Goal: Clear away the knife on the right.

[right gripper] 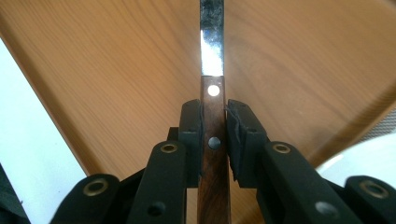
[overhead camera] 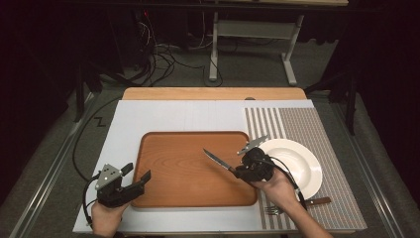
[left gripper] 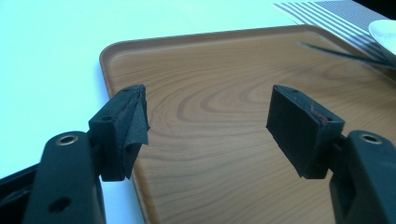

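A knife (overhead camera: 216, 160) with a brown wooden handle and a steel blade hangs over the right half of the wooden tray (overhead camera: 163, 193), its tip pointing to the far left. My right gripper (overhead camera: 237, 171) is shut on the handle. In the right gripper view the pads clamp the riveted handle (right gripper: 214, 140), and the blade (right gripper: 211, 46) runs straight ahead above the tray (right gripper: 116, 70). My left gripper (overhead camera: 137, 174) stands open at the tray's near left corner. Nothing lies between its jaws (left gripper: 208, 126), only the tray's wood (left gripper: 210, 84) beyond them.
A white plate (overhead camera: 302, 161) sits on a striped placemat (overhead camera: 322, 129) right of the tray. A fork (overhead camera: 292, 206) with a wooden handle lies near the front edge, partly under the right forearm. A pale blue sheet (overhead camera: 163, 116) covers the tabletop.
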Demonstrator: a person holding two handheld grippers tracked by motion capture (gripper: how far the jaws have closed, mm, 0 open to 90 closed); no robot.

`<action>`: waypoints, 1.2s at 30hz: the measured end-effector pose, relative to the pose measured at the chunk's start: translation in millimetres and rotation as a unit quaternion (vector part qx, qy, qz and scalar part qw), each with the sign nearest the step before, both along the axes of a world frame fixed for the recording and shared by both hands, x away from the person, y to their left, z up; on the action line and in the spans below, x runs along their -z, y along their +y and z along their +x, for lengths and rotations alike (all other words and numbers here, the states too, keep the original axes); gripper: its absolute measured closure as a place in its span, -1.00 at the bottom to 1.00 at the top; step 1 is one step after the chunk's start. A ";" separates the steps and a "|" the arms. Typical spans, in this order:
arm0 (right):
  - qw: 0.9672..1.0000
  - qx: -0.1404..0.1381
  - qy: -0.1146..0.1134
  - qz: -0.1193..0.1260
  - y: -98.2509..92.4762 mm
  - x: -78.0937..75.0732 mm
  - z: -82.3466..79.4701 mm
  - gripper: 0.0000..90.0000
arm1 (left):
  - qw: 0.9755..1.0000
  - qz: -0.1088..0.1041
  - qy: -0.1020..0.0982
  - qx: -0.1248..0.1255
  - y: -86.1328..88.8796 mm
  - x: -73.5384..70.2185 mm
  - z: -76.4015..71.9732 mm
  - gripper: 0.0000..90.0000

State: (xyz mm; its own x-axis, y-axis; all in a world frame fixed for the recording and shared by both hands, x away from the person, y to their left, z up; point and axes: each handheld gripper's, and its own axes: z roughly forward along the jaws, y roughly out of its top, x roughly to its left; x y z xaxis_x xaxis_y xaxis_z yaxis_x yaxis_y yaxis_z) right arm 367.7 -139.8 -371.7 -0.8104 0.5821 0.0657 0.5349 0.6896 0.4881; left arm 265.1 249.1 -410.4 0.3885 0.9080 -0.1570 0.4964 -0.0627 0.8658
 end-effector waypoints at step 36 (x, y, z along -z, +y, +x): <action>0.998 -0.009 0.015 -0.060 12.3 27.6 0.7 0.66 | 1.000 0.002 0.000 0.002 -0.4 0.0 0.0 -0.33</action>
State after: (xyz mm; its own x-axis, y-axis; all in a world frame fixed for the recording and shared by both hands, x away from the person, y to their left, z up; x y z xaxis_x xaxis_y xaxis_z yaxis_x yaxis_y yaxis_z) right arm 368.5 -127.5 -399.3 -0.8193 0.5729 0.0219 0.5356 0.7513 0.3855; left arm 265.1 248.7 -410.5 0.3926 0.9067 -0.1541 0.4964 -0.0679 0.8655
